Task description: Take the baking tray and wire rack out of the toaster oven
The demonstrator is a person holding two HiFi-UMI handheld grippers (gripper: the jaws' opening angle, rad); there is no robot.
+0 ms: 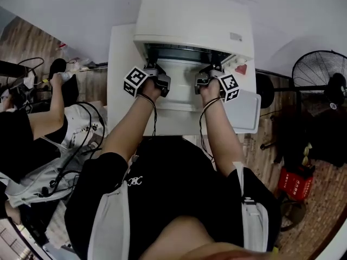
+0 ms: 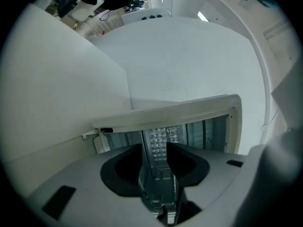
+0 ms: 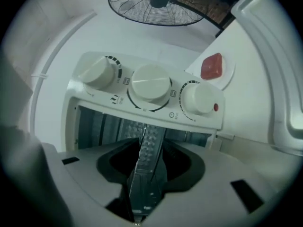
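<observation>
Head view, toaster oven (image 1: 192, 15): white, on a white table (image 1: 120, 80) against the wall, with its door (image 1: 181, 93) dropped open toward the person.
Head view, left gripper (image 1: 158, 81): at the left end of the oven mouth, over the door, with its marker cube on the outer side.
Head view, right gripper (image 1: 205, 81): at the right end of the mouth, level with the other, the two well apart.
Head view, baking tray and wire rack: a grey edge (image 1: 184, 53) across the dark mouth is all I can see of them, and I cannot tell which one it is.
Head view, room: a standing fan (image 1: 320, 72) on the right, a red crate (image 1: 295, 184) on the wooden floor, and a second person (image 1: 16, 140) at the left edge.
Left gripper view, fingers: spread wide, with a ribbed pad (image 2: 157, 138) showing between the black housings. Nothing is pinched, and only the oven's ribbed inside lies past the tips.
Left gripper view, oven: its white rim runs just above the jaws, with bare white wall behind.
Right gripper view, fingers: also apart, with one ribbed pad (image 3: 149, 148) slanting toward the cavity and gripping nothing.
Right gripper view, control panel (image 3: 147, 103): three white knobs in a row, with a small red lamp (image 3: 216, 107) by the last. The open cavity lies directly below.
Right gripper view, beside the oven: a red lump (image 3: 212, 66) on a white dish, with the fan beyond it.
</observation>
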